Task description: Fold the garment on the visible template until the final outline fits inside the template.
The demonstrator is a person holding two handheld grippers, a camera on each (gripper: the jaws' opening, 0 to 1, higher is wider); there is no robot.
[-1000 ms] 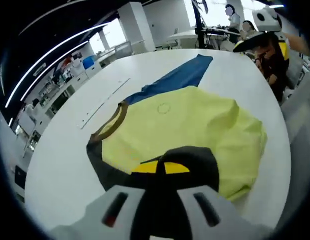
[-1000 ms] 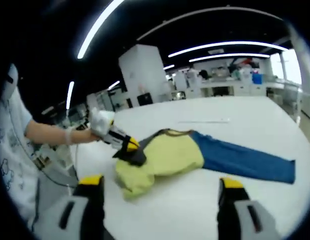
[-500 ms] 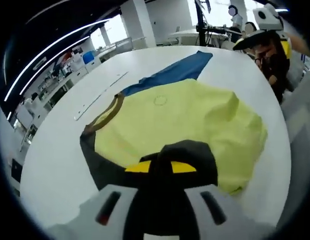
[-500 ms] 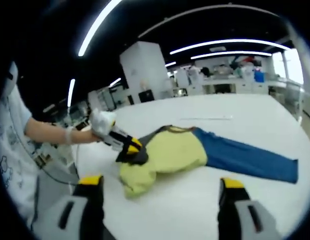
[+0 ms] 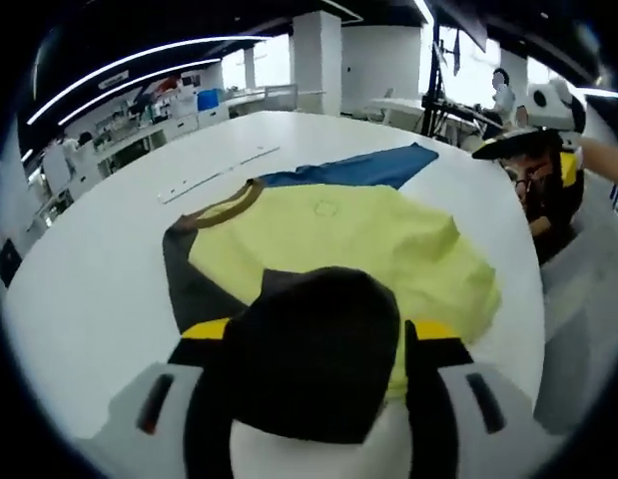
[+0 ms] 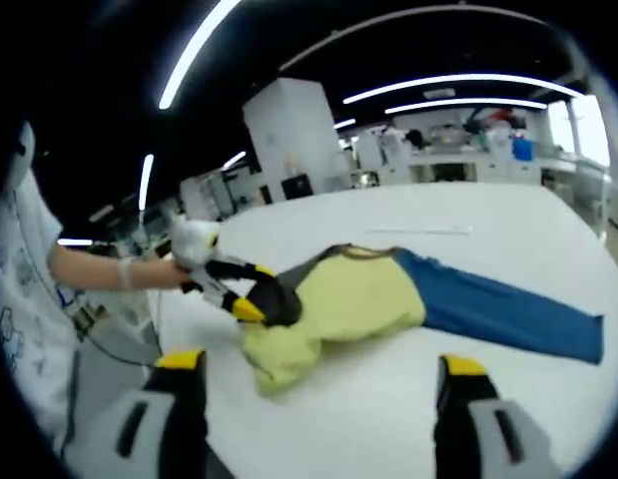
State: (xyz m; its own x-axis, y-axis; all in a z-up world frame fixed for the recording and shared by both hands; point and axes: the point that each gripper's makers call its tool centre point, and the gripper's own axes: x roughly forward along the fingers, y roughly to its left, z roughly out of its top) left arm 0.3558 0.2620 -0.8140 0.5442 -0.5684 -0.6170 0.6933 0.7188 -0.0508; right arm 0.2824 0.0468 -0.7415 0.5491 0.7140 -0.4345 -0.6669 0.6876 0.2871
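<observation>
In the left gripper view, the left tool [image 5: 313,344] pinches the dark sleeve [image 5: 313,364] of the shirt [image 5: 348,235], whose yellow body lies crumpled on the white desk [image 5: 99,249] with a blue part stretched beyond.

In the right gripper view, the right tool [image 6: 318,384] hangs spread wide above the desk, apart from the shirt.

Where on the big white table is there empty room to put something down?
The table is bare between the right gripper and the shirt, and beyond the blue sleeve up to the thin strip. In the left gripper view, the table left of the collar is bare too. It is crowded where the left gripper holds the dark sleeve.
</observation>
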